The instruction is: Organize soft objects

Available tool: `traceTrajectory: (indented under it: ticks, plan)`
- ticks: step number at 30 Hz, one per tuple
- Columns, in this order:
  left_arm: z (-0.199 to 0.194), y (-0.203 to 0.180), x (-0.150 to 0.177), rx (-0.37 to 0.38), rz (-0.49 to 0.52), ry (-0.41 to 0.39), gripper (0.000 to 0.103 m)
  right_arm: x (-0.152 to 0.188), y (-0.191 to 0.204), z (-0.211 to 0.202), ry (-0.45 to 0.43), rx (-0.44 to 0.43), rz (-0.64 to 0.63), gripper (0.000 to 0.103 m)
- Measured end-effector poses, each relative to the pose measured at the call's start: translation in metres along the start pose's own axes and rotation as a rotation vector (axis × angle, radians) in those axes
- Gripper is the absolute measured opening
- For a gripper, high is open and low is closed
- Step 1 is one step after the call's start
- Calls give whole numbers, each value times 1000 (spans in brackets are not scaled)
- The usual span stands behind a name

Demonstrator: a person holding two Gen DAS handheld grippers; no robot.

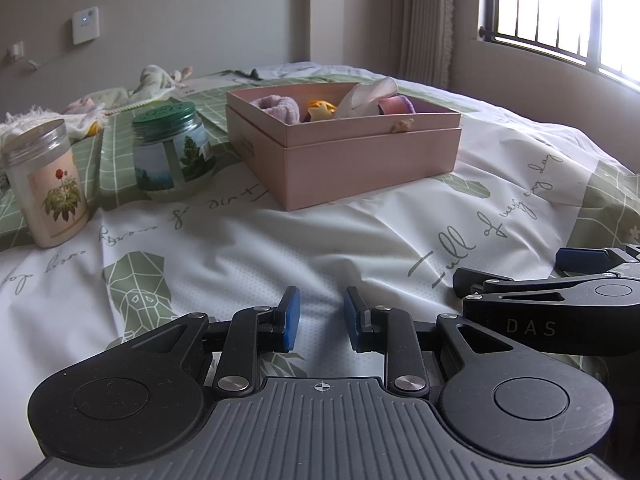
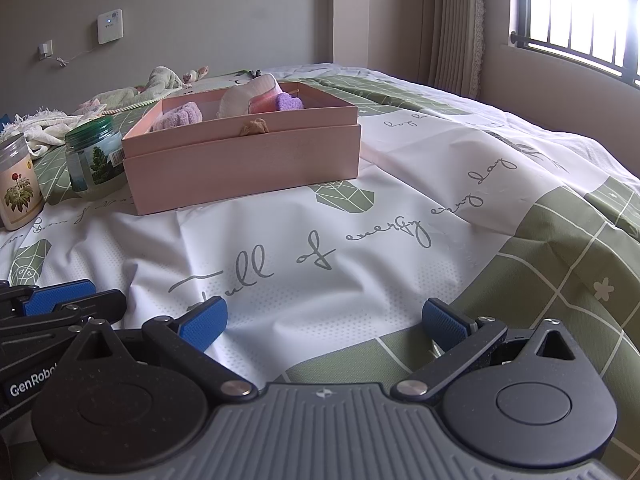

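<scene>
Both grippers are held low over the near edge of the bed, side by side and close together. The left gripper [image 1: 322, 316] is seen with a narrow gap between its blue pads and nothing between them: released, empty. The right gripper [image 2: 324, 320] is spread wide, likewise empty, over the bedspread [image 2: 360, 240].

The coming move is judged to turn on the pink box [image 1: 352, 148], which is set ahead of both grippers toward the middle of the bed, well apart from either. From the left gripper it lies ahead and slightly right; from the right gripper, ahead and to the left. Its long axis is seen running roughly across the right wrist view. Neither hand is clearly the nearer.

Inside the box soft items are noted: a lilac fluffy piece [image 2: 180, 118] at the left end, a white cloth [image 2: 240, 98], and a purple heart-shaped sponge [image 2: 290, 102] toward the right end. A yellow item [image 1: 320, 110] is seen only in the left wrist view.

Left of the box a green-lidded jar [image 1: 172, 152] and a flower-labelled tin [image 1: 46, 184] are stood upright. Further soft cloths [image 2: 48, 126] are left loose toward the far left corner; these are judged to remain to be organized.

The bedspread is white and green, wrinkled. Beyond are a grey wall, a curtain [image 1: 424, 16] and a barred window [image 2: 580, 8].
</scene>
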State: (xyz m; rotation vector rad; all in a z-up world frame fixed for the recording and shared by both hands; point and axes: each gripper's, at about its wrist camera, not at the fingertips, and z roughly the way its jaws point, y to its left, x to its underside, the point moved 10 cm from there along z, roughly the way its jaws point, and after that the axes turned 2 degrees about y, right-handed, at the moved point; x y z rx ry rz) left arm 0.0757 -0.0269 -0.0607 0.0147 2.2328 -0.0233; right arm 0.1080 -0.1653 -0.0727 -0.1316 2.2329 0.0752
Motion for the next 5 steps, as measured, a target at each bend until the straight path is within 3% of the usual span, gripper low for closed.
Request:
traceTrajectory:
  ticks: [5]
  plan:
    - [1, -1, 0, 0, 8, 1, 27, 1, 1, -1, -6, 11, 0, 103]
